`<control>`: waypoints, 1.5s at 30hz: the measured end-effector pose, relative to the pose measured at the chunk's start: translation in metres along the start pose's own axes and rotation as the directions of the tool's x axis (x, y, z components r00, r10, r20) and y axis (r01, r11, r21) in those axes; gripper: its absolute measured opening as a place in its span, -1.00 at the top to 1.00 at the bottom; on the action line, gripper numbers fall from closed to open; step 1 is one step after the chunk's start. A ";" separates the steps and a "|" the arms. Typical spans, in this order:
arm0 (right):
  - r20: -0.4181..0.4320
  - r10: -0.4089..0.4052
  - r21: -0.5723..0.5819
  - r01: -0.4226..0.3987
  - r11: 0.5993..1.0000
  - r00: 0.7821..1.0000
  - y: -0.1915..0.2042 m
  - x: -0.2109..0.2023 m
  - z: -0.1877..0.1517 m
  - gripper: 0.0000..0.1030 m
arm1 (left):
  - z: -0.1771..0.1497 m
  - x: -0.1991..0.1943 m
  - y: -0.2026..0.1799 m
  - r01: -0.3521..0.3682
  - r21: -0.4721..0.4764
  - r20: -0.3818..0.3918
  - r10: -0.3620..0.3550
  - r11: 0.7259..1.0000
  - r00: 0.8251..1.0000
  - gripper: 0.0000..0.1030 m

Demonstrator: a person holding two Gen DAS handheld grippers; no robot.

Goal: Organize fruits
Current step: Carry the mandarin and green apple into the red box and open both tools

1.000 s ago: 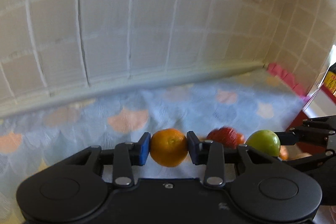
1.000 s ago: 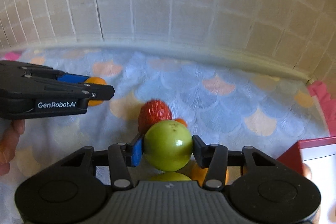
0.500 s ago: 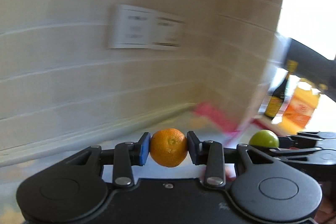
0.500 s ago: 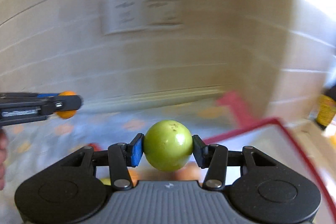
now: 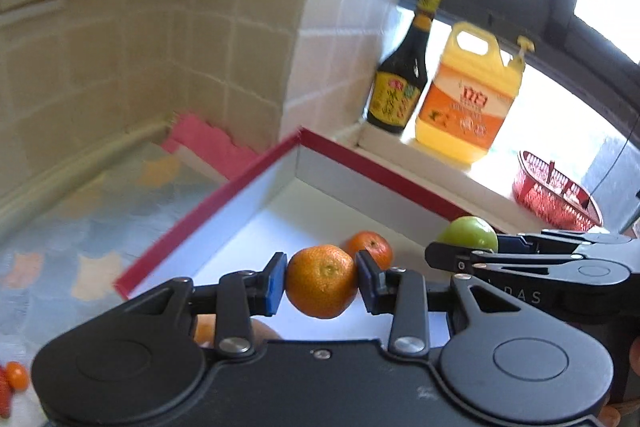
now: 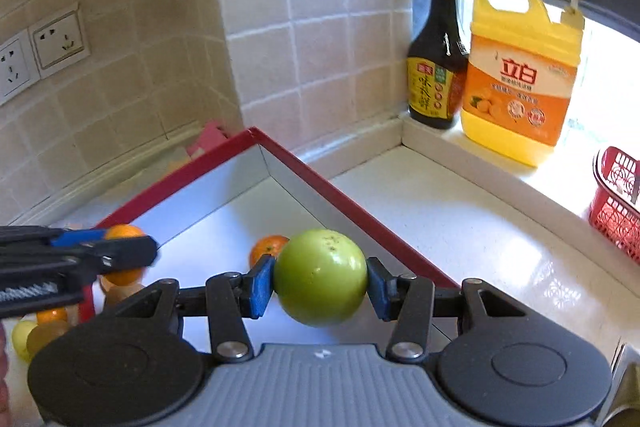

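My left gripper [image 5: 321, 281] is shut on an orange mandarin [image 5: 321, 283] and holds it above the near part of a white box with a red rim [image 5: 224, 187]. My right gripper [image 6: 320, 279] is shut on a green apple [image 6: 320, 277] over the same box [image 6: 320, 183]. One mandarin [image 5: 370, 249] lies on the box floor; it also shows in the right wrist view [image 6: 266, 247]. The right gripper with its apple [image 5: 468, 233] shows at the right of the left wrist view. The left gripper [image 6: 120, 255] shows at the left of the right wrist view.
A dark sauce bottle [image 6: 438, 67] and a yellow detergent jug [image 6: 520, 71] stand on the window sill. A red basket [image 6: 616, 203] sits at the right. Several loose fruits [image 6: 44, 327] lie on the patterned cloth [image 5: 80, 211] left of the box. Tiled walls with sockets [image 6: 40, 51] stand behind.
Both grippers have swung right from the cloth with the fruit pile to above the red-rimmed box, each still holding its fruit.
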State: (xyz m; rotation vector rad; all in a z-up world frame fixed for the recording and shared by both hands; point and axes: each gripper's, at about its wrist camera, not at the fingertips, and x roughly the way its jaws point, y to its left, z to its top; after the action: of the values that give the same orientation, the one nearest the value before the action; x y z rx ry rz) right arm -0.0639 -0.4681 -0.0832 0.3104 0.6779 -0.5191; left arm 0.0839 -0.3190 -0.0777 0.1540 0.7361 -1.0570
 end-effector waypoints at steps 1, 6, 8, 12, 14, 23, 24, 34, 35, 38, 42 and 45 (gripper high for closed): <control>-0.005 0.001 0.000 -0.001 1.000 1.000 0.000 0.002 0.000 0.02 | -0.003 0.001 0.001 0.002 0.006 -0.008 -0.002 1.000 1.000 0.14; -0.025 0.002 -0.002 -0.002 1.000 1.000 0.001 0.008 -0.007 0.02 | -0.009 0.012 -0.004 0.000 0.033 -0.033 0.001 0.999 0.999 0.13; -0.032 0.004 -0.001 -0.005 1.000 0.999 0.004 0.009 -0.007 0.02 | -0.009 0.014 -0.004 0.004 0.031 -0.039 -0.003 1.000 0.999 0.13; -0.034 0.000 -0.012 -0.001 1.000 0.999 0.008 0.011 -0.008 0.02 | -0.011 0.018 -0.005 0.009 0.028 -0.044 -0.007 1.000 0.999 0.13; -0.037 -0.005 -0.013 0.004 1.000 0.999 0.009 0.012 -0.008 0.02 | -0.011 0.020 -0.007 0.009 0.030 -0.049 -0.007 0.999 0.999 0.13; -0.068 -0.025 0.003 0.025 1.000 0.997 0.008 0.020 -0.008 0.02 | -0.015 0.030 -0.011 0.016 0.036 -0.080 -0.013 0.999 0.997 0.13; -0.070 -0.024 0.004 0.025 1.000 0.997 0.007 0.021 -0.008 0.02 | -0.016 0.031 -0.011 0.017 0.036 -0.083 -0.014 0.999 0.996 0.13; -0.089 -0.022 0.010 0.023 1.000 0.996 0.007 0.024 -0.006 0.01 | -0.016 0.036 -0.011 0.024 0.034 -0.105 -0.020 0.999 0.994 0.12; -0.092 -0.022 0.010 0.023 1.000 0.996 0.007 0.025 -0.006 0.01 | -0.016 0.036 -0.010 0.024 0.033 -0.109 -0.020 0.999 0.994 0.11; -0.105 -0.023 0.019 0.025 0.999 0.994 0.007 0.027 -0.006 0.01 | -0.016 0.034 -0.009 0.018 0.025 -0.100 -0.015 1.000 0.995 -0.12; -0.078 -0.037 0.005 0.037 0.999 0.996 0.009 0.022 -0.004 -0.04 | -0.014 0.026 -0.008 0.026 0.021 -0.082 -0.024 0.999 0.996 -0.31; -0.057 -0.052 -0.016 0.052 0.999 0.997 0.014 0.016 -0.001 -0.04 | -0.013 0.015 -0.006 0.031 0.009 -0.063 -0.030 0.999 0.998 -0.39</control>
State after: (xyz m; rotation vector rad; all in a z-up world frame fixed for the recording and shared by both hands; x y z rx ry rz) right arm -0.0464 -0.4618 -0.0929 0.2955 0.7463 -0.5564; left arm 0.0771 -0.3273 -0.0952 0.1861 0.7923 -1.0888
